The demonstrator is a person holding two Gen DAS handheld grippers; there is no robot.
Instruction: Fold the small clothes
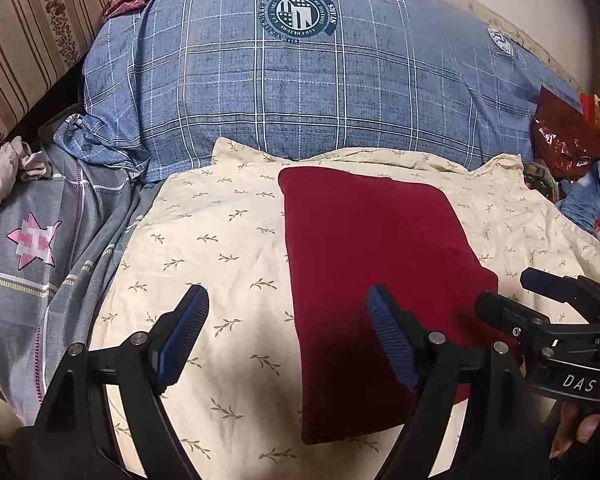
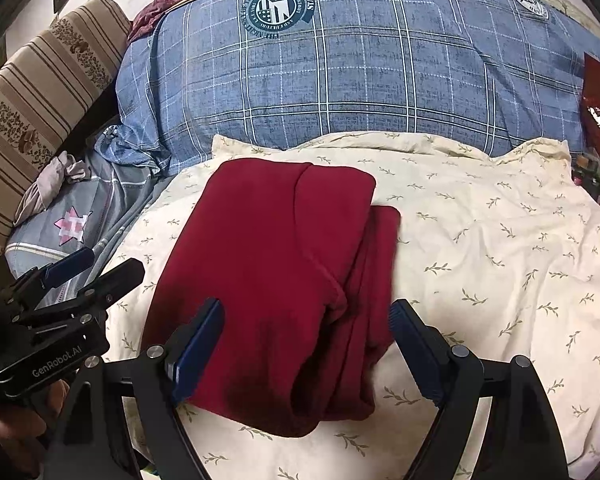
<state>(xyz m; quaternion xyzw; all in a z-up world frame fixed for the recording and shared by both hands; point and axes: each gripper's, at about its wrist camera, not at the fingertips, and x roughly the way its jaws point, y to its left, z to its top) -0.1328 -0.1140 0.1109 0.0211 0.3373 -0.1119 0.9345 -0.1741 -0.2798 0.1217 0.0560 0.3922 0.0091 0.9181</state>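
Observation:
A dark red garment (image 1: 364, 264) lies folded into a long rectangle on a cream leaf-print cloth (image 1: 220, 248). In the right wrist view the garment (image 2: 268, 264) shows layered folds along its right side. My left gripper (image 1: 288, 332) is open and empty above the garment's near left edge; it also shows at the left of the right wrist view (image 2: 96, 268). My right gripper (image 2: 306, 344) is open and empty over the garment's near end; it shows at the right of the left wrist view (image 1: 504, 292).
A big blue plaid pillow (image 1: 300, 80) lies behind the cloth. A grey sheet with a pink star (image 1: 36, 244) is on the left, a striped cushion (image 1: 24, 40) at far left. A shiny red bag (image 1: 568, 140) sits at the right.

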